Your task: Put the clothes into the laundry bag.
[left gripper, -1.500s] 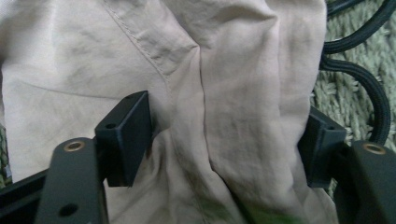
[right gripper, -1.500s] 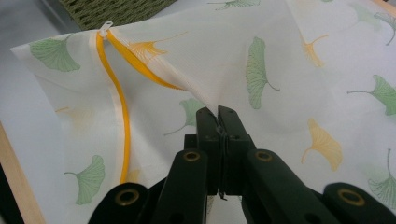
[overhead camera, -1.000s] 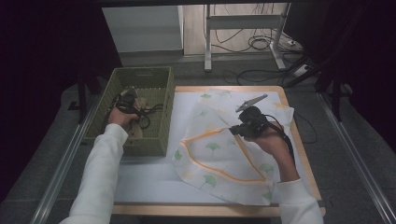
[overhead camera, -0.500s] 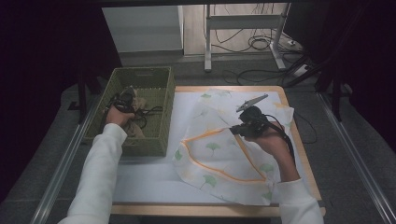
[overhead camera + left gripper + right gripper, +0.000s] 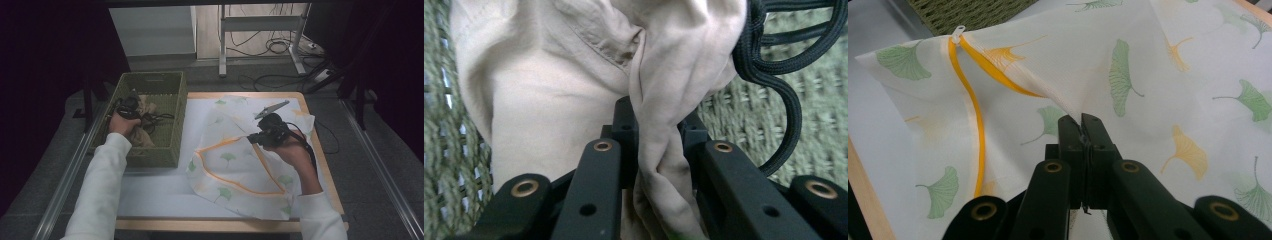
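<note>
a wooden-edged table [image 5: 330, 165] with a pale white mat [image 5: 155, 187] covering most of its top. at the left end stands a green woven basket [image 5: 172, 117] (one side at the table's edge). spread across the mat's right half lies a white mesh bag [image 5: 240, 165] printed with ginkgo leaves, its orange zipper [image 5: 235, 185] looping open.
</note>
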`<state>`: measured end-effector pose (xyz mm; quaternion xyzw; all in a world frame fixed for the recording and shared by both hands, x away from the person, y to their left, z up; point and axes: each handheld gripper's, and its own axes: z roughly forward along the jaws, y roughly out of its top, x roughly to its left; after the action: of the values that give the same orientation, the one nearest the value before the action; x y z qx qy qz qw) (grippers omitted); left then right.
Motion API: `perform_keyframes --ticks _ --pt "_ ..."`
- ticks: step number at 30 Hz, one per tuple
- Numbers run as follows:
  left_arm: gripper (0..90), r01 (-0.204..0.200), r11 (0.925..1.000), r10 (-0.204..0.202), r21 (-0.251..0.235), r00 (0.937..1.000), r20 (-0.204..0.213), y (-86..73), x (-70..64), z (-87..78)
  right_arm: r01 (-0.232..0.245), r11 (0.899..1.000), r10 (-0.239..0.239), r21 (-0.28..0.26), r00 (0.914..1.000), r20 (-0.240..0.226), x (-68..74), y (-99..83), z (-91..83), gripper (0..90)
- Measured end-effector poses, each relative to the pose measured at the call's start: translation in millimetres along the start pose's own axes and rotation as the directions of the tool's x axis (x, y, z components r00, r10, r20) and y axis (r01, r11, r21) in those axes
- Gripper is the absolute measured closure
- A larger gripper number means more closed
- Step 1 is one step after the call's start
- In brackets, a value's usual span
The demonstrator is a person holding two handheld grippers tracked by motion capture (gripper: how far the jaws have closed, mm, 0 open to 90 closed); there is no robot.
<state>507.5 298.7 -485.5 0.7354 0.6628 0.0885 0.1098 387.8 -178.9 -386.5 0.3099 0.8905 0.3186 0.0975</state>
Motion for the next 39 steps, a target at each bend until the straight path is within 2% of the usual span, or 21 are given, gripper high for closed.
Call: perform_keyframes --ticks 4,9,10,11,12,14,15,19,24,33,36,37,39 --pt "76.7 0.0 0.9985 0.002 -0.055 0.9993 0.038 -2.6 3.0 -10.8 -0.002 1.0 0.002 0.0 1.0 0.0 -0.1 -0.1 -0.2 87.6" --pt "76.9 0.015 0.991 -0.001 -0.133 0.9946 0.104 -7.2 4.4 -23.0 -0.002 1.0 0.002 -0.001 1.0 -0.001 -0.2 -0.2 -0.8 87.6" --pt "77.0 0.015 0.991 -0.001 -0.133 0.9946 0.104 -7.2 4.4 -23.0 -0.002 1.0 0.002 -0.001 1.0 -0.001 -0.3 -0.3 -0.9 87.6" --pt "77.0 0.025 0.9874 -0.006 -0.156 0.9927 0.12 -8.8 5.5 -26.2 -0.002 1.0 0.002 -0.002 1.0 -0.001 -0.3 -0.3 -0.9 87.6" --pt "76.9 0.025 0.9874 -0.006 -0.156 0.9927 0.12 -8.8 5.5 -26.2 -0.002 1.0 0.002 -0.002 1.0 -0.001 -0.3 -0.3 -0.9 87.6" --pt "77.0 0.021 0.9801 0.003 -0.197 0.9924 0.123 -12.1 5.6 -30.6 -0.002 1.0 0.002 -0.001 1.0 -0.002 -0.2 -0.4 -0.8 87.6" --pt "77.0 0.021 0.9801 0.003 -0.197 0.9924 0.123 -12.1 5.6 -30.6 -0.002 1.0 0.002 -0.001 1.0 -0.002 -0.2 -0.4 -0.8 87.6" --pt "77.0 0.016 0.9667 0.019 -0.255 0.9906 0.135 -16.6 4.6 -37.3 0.001 1.0 -0.001 0.005 1.0 -0.006 -0.5 -0.6 0.8 87.6" --pt "77.1 0.025 0.9616 0.016 -0.273 0.9893 0.145 -19.3 7.4 -40.5 0.001 1.0 -0.001 0.008 1.0 -0.005 0.0 -0.4 1.4 87.6" --pt "77.1 0.043 0.9573 0.001 -0.286 0.9881 0.154 -21.6 11.1 -39.9 0.001 1.0 -0.001 0.007 1.0 -0.005 -0.7 -0.8 0.7 87.6" --pt "77.1 0.038 0.9486 0.008 -0.314 0.9894 0.145 -22.9 10.3 -42.6 0.001 1.0 -0.001 0.007 1.0 -0.004 -0.8 -0.9 0.4 87.6" --pt "77.1 0.038 0.9486 0.008 -0.314 0.9894 0.145 -22.9 10.3 -42.6 0.001 1.0 -0.001 0.007 1.0 -0.004 -0.8 -0.9 0.4 87.6" --pt "77.1 0.041 0.9419 0.007 -0.333 0.9895 0.144 -23.7 9.8 -45.1 0.001 1.0 -0.001 0.007 1.0 -0.004 -0.7 -0.8 0.6 87.6"
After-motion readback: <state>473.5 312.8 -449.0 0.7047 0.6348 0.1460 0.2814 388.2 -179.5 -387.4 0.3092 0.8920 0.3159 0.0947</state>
